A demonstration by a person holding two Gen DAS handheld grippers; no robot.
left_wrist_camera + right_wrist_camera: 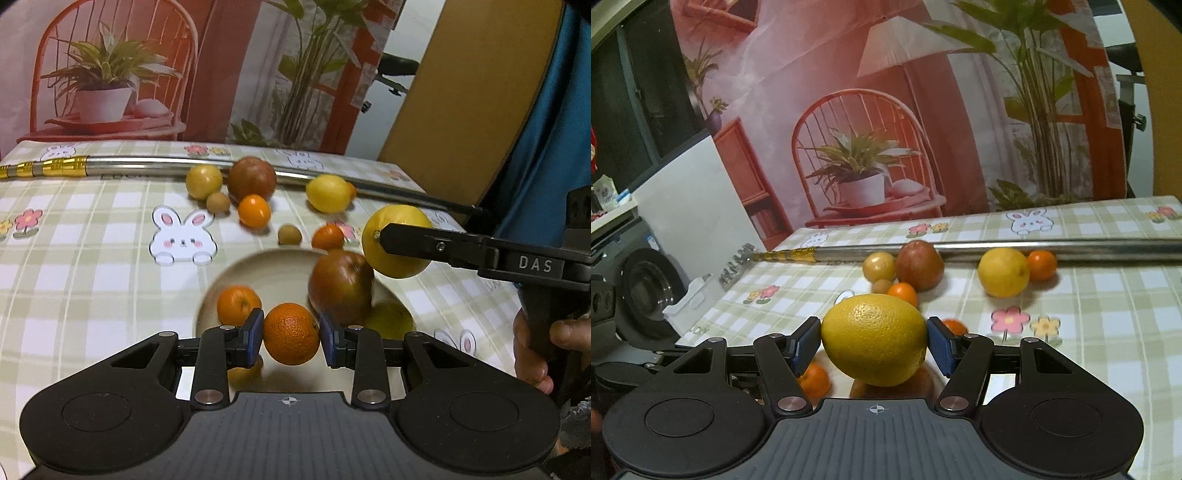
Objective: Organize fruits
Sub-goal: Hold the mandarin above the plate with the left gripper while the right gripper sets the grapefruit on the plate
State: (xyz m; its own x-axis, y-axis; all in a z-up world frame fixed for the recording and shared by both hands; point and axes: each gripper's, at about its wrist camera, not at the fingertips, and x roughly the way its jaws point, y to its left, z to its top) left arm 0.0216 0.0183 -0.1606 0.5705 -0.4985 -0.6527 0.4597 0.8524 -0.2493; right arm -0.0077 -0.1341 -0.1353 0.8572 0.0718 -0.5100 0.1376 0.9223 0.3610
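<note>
Holding: you have fruit in both claws, seen from each wrist camera.
Left claw: your left gripper point(291, 334) is clenched on a small orange point(291, 333), its blue pads point(255, 332) pressing both sides, held above the bowl point(266, 269).
Right claw: your right gripper point(873, 345) is grasping a large yellow citrus point(874, 339) across its width, pads touching each end.
Bowl contents: the left view shows a pale bowl on the checked tablecloth point(92, 240) holding another small orange point(238, 304), a reddish-brown apple point(341, 286) and a yellow-green fruit point(391, 319) partly hidden behind the apple.
Only in left view: your right claw from the side, the citrus point(397, 240) hanging just past the bowl's right rim, and your hand point(535, 350) on its handle.
Only in right view: a washing machine point(646, 295) and a white board point(690, 206) off the table's left edge; the bowl itself is mostly hidden below the citrus.
Loose fruit: near the metal pole point(1034, 249) lie a second apple point(919, 264), a yellow round fruit point(879, 266), a lemon point(1004, 272) and a tangerine point(1041, 265) touching it.
Smaller pieces: two brown longan-like balls point(218, 202) and two more tangerines point(254, 211) sit between pole and bowl.
Backdrop: a printed scene of a chair and potted plant point(860, 173).
</note>
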